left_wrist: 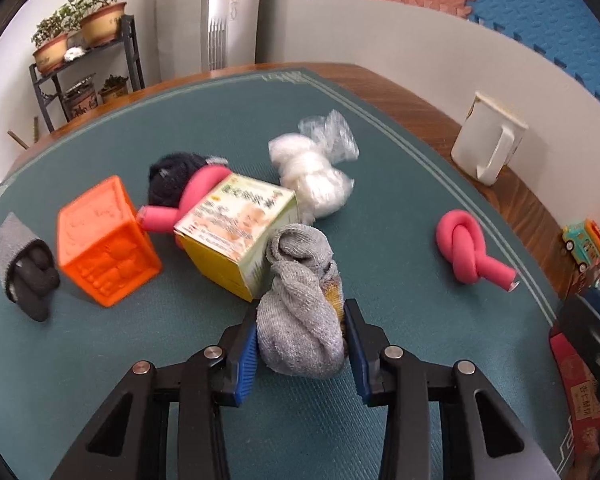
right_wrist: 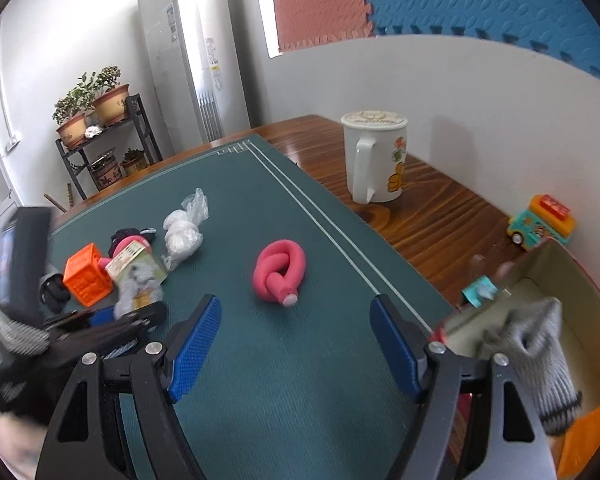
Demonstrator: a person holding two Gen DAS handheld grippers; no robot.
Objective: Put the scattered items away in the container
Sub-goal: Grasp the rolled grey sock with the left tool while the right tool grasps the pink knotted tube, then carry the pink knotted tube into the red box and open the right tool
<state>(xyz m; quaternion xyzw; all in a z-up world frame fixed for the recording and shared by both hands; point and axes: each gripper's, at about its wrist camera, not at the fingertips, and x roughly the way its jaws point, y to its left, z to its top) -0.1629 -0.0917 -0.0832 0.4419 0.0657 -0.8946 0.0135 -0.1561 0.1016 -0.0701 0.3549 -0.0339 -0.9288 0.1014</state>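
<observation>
Green-matted worktop (left_wrist: 380,184): left gripper (left_wrist: 300,344) squeezes the grey sock bundle (left_wrist: 300,320) (soft, squishy, grab mid-bulk), right gripper (right_wrist: 296,344) gapes empty.

upper left of your right wrist view: a black metal plant shelf (right_wrist: 104,148) with potted plants (right_wrist: 94,106), beside a tall white floor air conditioner (right_wrist: 196,60); upper right, pink and blue foam mats (right_wrist: 420,0) cover a white wall (right_wrist: 480,80).

Knotted tube (right_wrist: 279,273) mid-mat (right_wrist: 260,360); cube (right_wrist: 87,280), carton (right_wrist: 134,260) left; box (right_wrist: 540,280) right, sock (right_wrist: 540,360) inside.
</observation>
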